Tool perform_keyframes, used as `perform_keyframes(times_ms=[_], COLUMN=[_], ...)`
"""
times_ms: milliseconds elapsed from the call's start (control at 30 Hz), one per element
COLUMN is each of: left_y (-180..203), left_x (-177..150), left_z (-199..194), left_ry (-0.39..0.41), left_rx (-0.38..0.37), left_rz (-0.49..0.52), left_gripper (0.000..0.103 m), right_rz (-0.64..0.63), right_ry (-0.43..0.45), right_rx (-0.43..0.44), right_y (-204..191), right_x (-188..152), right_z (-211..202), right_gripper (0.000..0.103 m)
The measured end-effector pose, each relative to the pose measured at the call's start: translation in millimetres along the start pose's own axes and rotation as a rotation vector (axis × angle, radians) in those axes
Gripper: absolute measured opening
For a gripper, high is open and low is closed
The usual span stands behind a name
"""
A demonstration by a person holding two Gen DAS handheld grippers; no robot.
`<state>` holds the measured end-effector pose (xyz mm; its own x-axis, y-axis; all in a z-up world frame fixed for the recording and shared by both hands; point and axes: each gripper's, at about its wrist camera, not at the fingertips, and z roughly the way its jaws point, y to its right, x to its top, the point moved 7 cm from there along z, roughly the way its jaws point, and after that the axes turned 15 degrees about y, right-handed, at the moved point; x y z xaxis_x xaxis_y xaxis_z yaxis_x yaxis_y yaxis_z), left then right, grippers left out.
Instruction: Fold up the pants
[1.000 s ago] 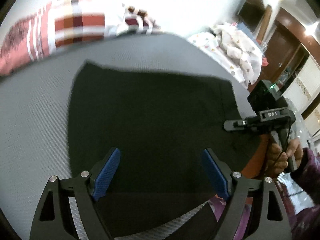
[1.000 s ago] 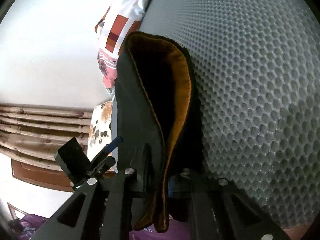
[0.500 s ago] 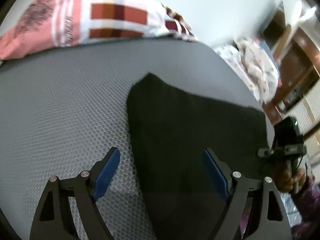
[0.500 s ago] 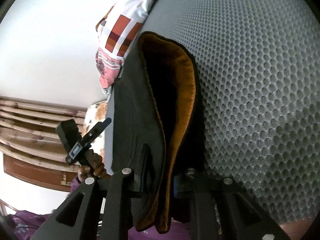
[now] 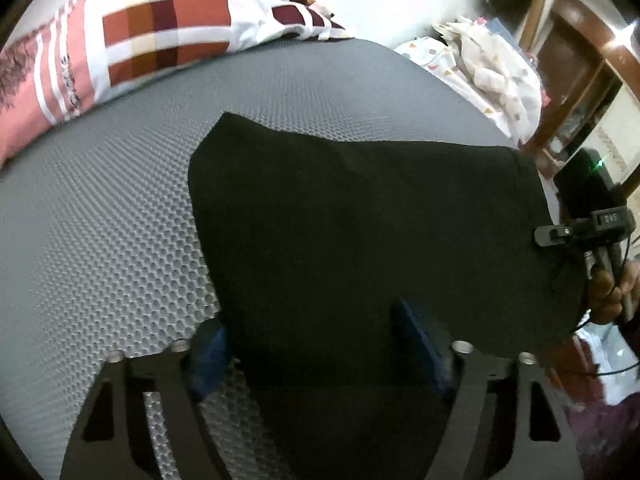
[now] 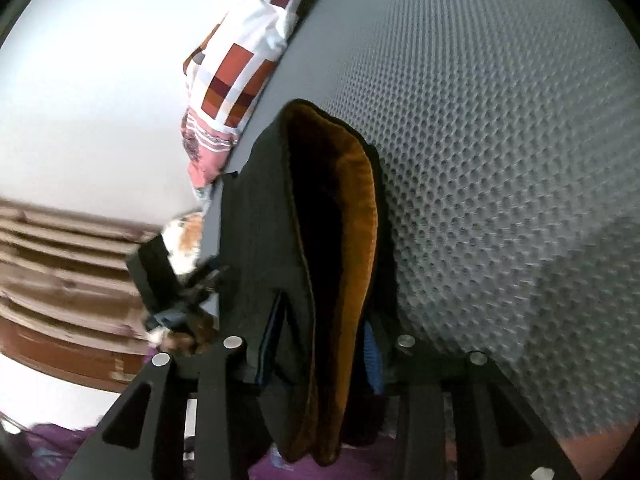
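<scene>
While your right gripper (image 6: 320, 356) clamps the pants (image 5: 360, 220) at one end, their length runs across the mat (image 5: 100, 220); your left gripper (image 5: 316, 344) straddles fabric, half-open.

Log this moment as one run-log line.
task: fold pants | left hand-held gripper: open, straddling pants edge | right hand-held gripper: shut on pants, orange lining showing | surface: grey mat

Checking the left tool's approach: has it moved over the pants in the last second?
Yes. The left tool slid left toward the pants' edge, then back right, against the plaid pillow.
</scene>
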<state>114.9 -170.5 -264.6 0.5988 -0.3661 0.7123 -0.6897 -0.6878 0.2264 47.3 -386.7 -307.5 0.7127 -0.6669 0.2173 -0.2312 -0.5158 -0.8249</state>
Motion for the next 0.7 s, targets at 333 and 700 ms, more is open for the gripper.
perform_keyframes(times_ms=[333,700], left_y=[-40,-127], left_x=[-1,-17], left_z=[-28,-78], left_ry=[0.083,0.12], left_rx=[0.11,0.278], left_rz=[0.015,-0.054], left_gripper=[0.027,0.026], right_rz=[-0.017,-0.095], right_ry=[-0.053,-0.164], right_rx=[0.051,0.082], right_y=[-28,-80], right_x=[-11,-30], right_z=[46,128], right_gripper=[0.02,0.02])
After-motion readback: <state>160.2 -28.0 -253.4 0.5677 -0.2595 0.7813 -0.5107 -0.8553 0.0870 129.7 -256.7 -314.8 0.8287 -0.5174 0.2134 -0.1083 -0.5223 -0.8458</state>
